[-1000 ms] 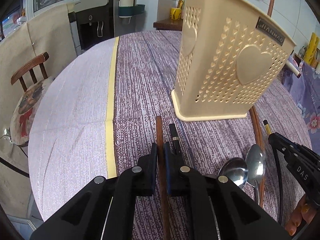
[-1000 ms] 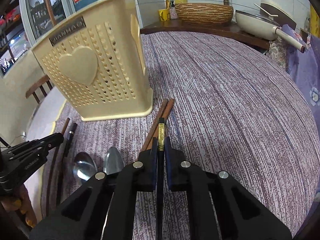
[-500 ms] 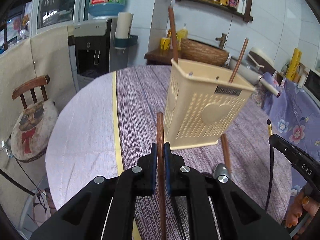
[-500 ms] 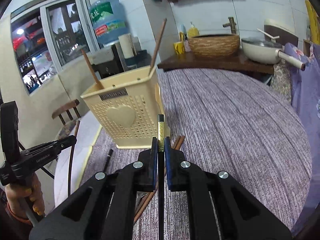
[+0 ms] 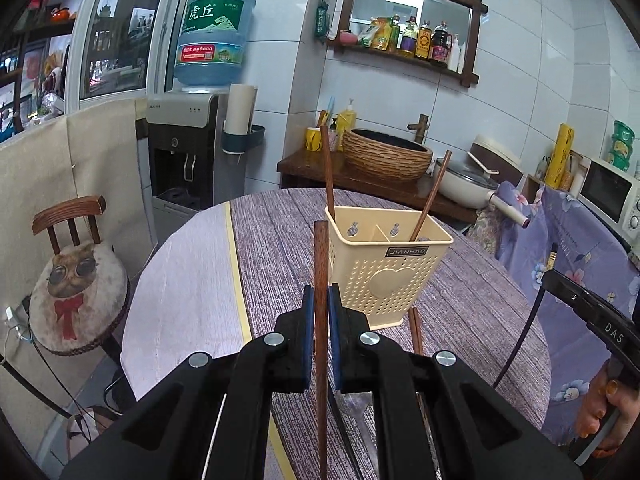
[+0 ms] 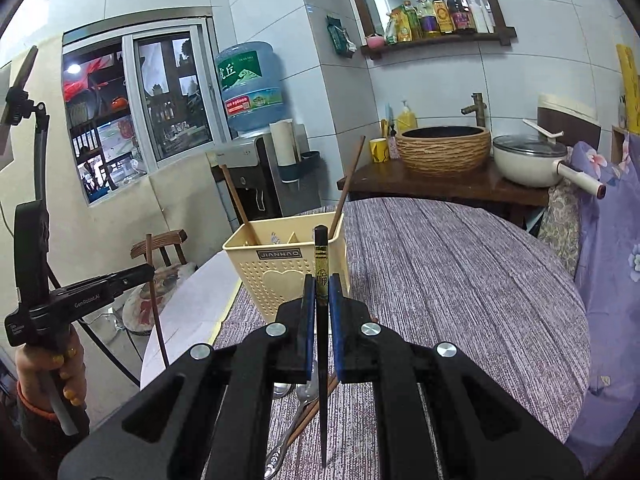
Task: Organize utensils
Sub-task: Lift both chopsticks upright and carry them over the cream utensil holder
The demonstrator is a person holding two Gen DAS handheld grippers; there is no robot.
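Note:
A cream perforated utensil basket (image 5: 394, 276) stands on the round table (image 5: 280, 240), with two brown chopsticks (image 5: 329, 176) standing in it; it also shows in the right wrist view (image 6: 280, 276). My left gripper (image 5: 321, 300) is shut on a brown wooden chopstick (image 5: 320, 264), held upright above the table, in front of and left of the basket. My right gripper (image 6: 319, 292) is shut on a black chopstick (image 6: 320, 256) with gold marks, held upright in front of the basket. Spoons (image 6: 298, 394) and brown chopsticks (image 6: 316, 404) lie on the table below it.
A wooden chair (image 5: 76, 272) with a cat cushion stands left of the table. A water dispenser (image 5: 188, 148) stands behind. A counter with a woven basin (image 6: 444, 148) and a white pan (image 6: 532, 160) lies beyond the table. A flowered cloth (image 5: 568, 240) hangs on the right.
Both grippers have risen from the table top, each lifting its chopstick. The basket now appears lower and farther away, and its open top shows.

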